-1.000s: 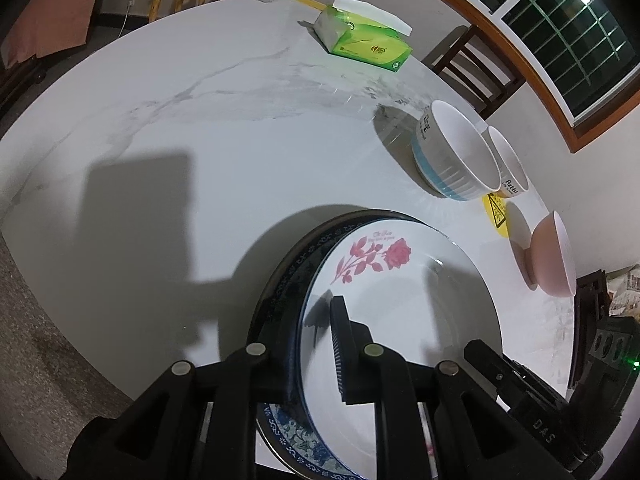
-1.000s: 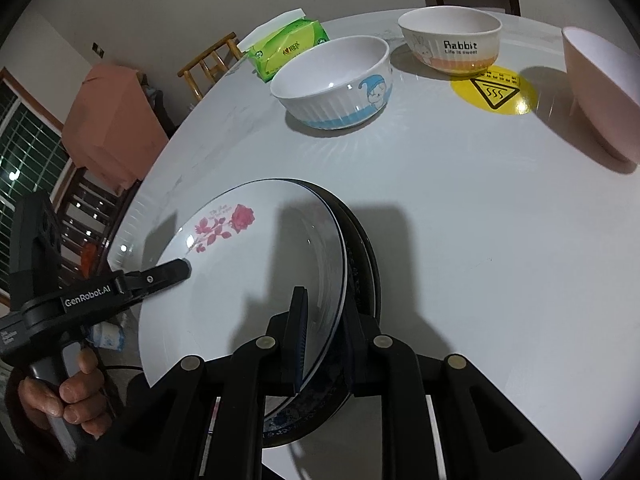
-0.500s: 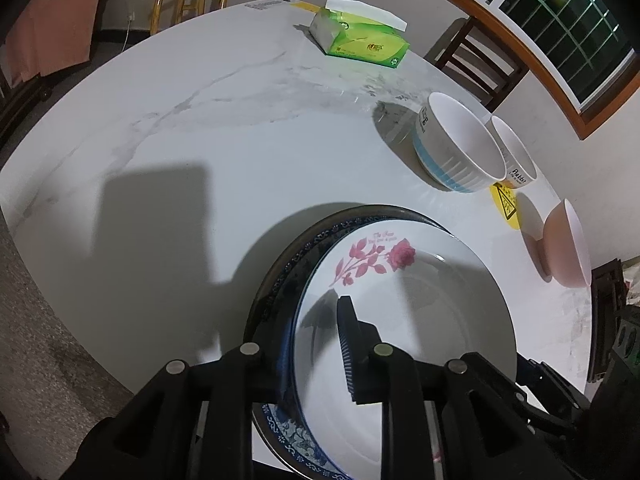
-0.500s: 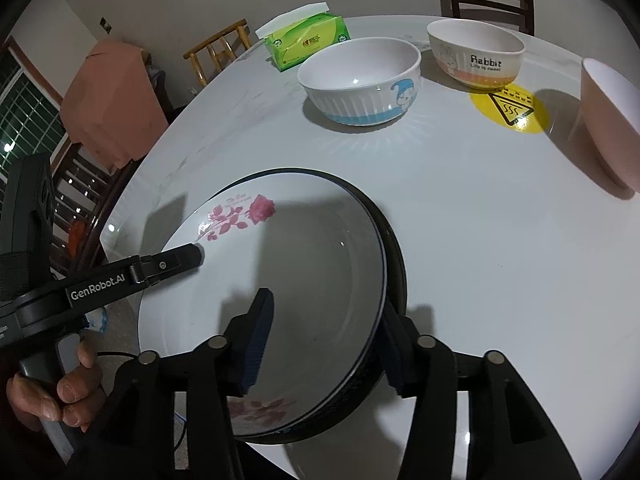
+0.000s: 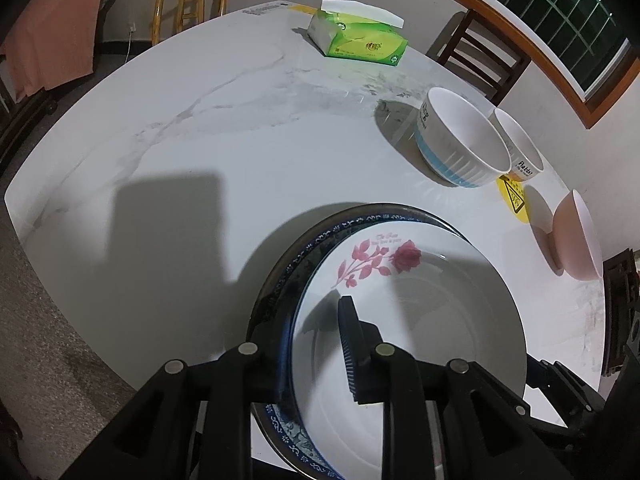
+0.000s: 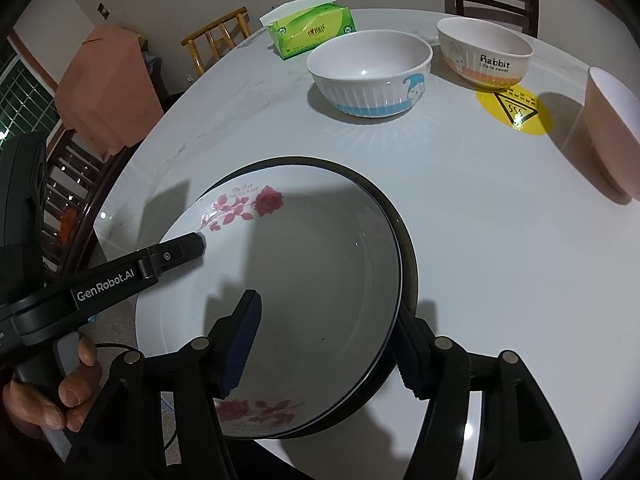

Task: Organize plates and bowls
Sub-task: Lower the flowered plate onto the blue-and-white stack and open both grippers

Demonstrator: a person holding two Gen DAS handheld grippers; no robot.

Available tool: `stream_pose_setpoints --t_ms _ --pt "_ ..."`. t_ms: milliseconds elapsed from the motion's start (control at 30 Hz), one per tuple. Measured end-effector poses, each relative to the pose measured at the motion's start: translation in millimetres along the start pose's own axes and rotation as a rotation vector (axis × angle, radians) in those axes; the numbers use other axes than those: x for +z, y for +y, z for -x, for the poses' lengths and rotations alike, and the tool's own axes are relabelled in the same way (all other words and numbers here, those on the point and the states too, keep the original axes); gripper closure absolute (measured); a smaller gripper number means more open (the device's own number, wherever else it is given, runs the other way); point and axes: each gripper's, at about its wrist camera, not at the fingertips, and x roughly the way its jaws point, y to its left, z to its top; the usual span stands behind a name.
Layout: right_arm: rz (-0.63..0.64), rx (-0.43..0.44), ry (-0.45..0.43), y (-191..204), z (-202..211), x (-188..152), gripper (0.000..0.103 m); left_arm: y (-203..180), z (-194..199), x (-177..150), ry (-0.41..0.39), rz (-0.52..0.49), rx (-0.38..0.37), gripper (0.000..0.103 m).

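Note:
A white plate with red roses [image 5: 420, 320] [image 6: 304, 264] lies flat on a dark plate with a blue pattern [image 5: 304, 248] [image 6: 408, 248] at the near edge of the table. My left gripper [image 5: 310, 312] straddles the left rims: one pad hovers over the rose plate, the other finger is hidden beneath, and a narrow gap shows. Its tip [image 6: 196, 244] shows by the roses in the right wrist view. My right gripper [image 6: 326, 306] is opening; the plates' right rims lie between its jaws, untouched.
Farther back stand a white bowl with a blue band [image 6: 372, 76], a Rabbit bowl [image 6: 484, 52] and a pink bowl [image 6: 608, 128] around a yellow warning sticker [image 6: 516, 110]. A green tissue box [image 5: 360, 40] sits at the far edge of the marble table [image 5: 200, 140]. Chairs ring it.
The rose plate, tilted a second ago, has come down flat onto the dark plate. The right jaws have spread off its rim, and the left jaws have loosened a little.

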Motion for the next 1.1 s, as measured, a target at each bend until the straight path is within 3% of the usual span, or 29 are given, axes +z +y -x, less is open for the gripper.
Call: stream_pose_setpoints --t_ms 1100 --pt "0.003 0.001 0.041 0.5 3.1 -2.1 0.041 -3.7 7.1 3.1 -0.020 0.010 0.036 0.075"
